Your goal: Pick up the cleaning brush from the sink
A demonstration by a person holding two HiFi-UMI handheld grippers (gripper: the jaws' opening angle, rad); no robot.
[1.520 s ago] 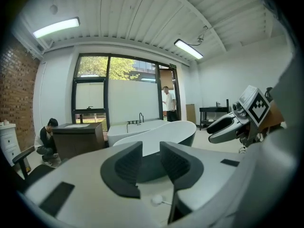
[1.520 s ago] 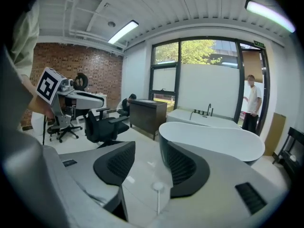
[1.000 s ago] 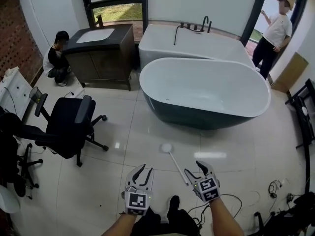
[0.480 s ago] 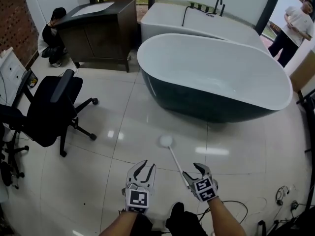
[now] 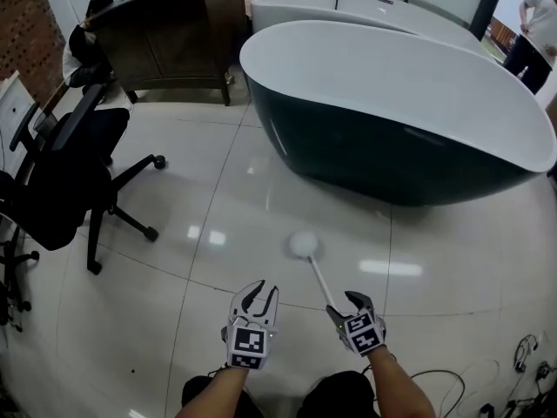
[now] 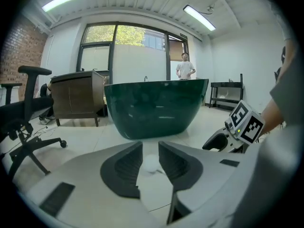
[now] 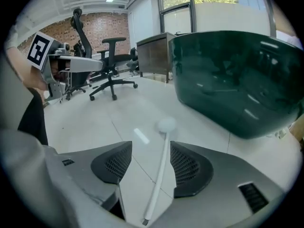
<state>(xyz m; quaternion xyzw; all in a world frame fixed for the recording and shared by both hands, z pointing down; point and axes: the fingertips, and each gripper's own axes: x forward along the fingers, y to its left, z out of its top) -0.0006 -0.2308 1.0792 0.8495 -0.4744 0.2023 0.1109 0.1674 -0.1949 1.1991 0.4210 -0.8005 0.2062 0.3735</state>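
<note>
The cleaning brush has a round white head on a long thin white handle, and it hangs just above the tiled floor. Its handle runs back into my right gripper, which is shut on it. In the right gripper view the handle of the brush slants up between the jaws of my right gripper, with its butt end deep near their base. My left gripper is beside it, empty, its jaws a narrow gap apart. Through my left gripper the brush head shows ahead. No sink is in view.
A dark green bathtub with a white rim stands ahead, with a white tub behind it. A black office chair is at the left, and a dark cabinet with a crouching person beyond it. Another person stands far right. Cables lie at the lower right.
The view has moved forward toward the green tub, which is now nearer and larger. Both grippers and the brush keep their places relative to each other.
</note>
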